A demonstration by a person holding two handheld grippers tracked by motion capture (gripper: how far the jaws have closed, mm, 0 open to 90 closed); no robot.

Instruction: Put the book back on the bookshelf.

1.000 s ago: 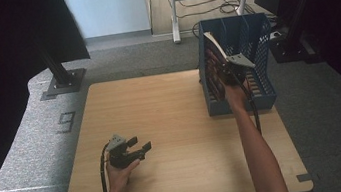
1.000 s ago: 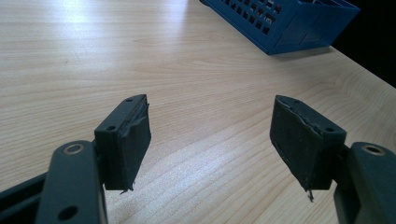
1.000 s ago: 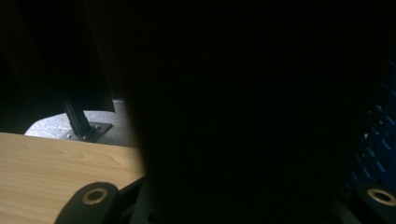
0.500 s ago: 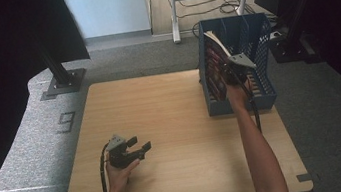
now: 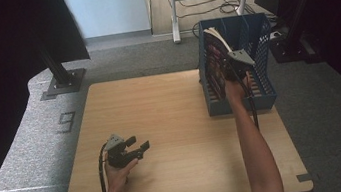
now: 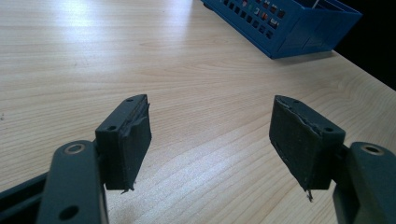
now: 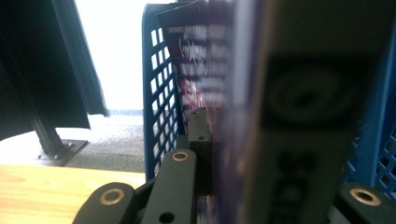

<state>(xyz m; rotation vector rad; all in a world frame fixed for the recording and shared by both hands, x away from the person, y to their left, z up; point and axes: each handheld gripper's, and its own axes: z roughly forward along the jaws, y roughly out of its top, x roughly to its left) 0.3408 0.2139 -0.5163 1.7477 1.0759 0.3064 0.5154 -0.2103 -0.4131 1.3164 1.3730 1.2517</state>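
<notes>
Book (image 5: 215, 44) with a dark purple cover stands upright in a blue slotted basket (image 5: 264, 94) at the far right of the wooden table (image 5: 170, 106), leaning against the basket's left wall; right gripper (image 5: 233, 69) reaches into the basket, its jaws just closed and now clamped on the book, one pad (image 7: 200, 135) pressed flat to the cover; left gripper (image 5: 138, 147) rests near the table's front left, well apart from the basket, jaws spread wide with nothing between them

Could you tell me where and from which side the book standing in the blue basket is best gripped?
Probably its upper edge, from above: the book stands on end, leaning in the blue basket, whose walls block its sides. The right gripper already seems clamped on it, jaws flat against both covers.
</notes>
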